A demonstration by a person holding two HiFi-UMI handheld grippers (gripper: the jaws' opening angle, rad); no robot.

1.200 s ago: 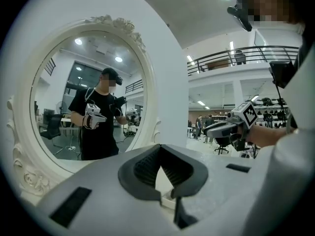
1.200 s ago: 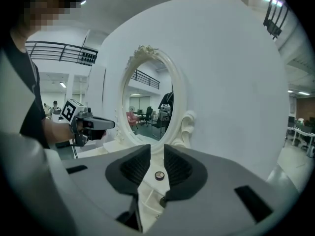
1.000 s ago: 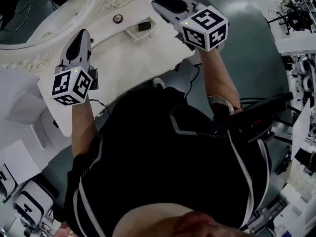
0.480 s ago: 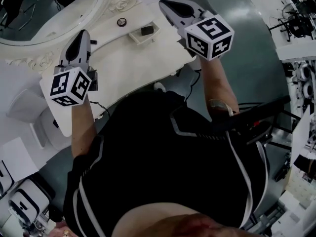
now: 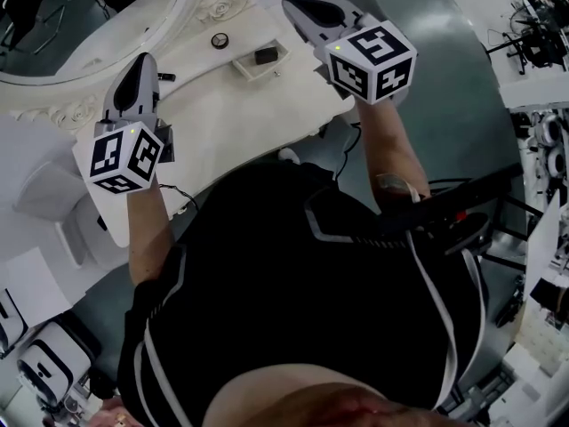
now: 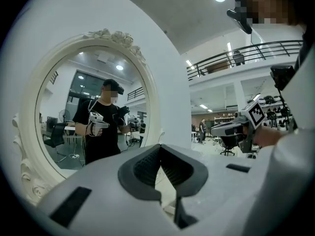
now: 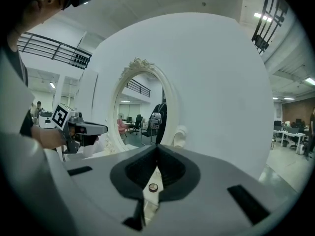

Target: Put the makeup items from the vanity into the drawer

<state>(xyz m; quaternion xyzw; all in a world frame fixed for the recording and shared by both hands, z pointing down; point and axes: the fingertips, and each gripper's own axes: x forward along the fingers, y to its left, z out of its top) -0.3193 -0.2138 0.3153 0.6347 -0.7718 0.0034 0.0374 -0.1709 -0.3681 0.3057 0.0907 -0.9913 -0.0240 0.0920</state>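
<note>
- The left gripper [image 5: 144, 59] hovered level over the left side of the white vanity [image 5: 233, 114], near the mirror [image 5: 80, 34]. Its jaws were clenched tip to tip with nothing between them.
- The right gripper [image 5: 288, 2] was held above the vanity's far right corner, jaws clenched and empty.
- A small round jar [image 5: 219, 40] lay on the vanity top close to the mirror frame, between the two grippers and outside the drawer.
- The open drawer [image 5: 244, 66] sat just beside the jar, with one dark item [image 5: 265, 56] inside it.
</note>
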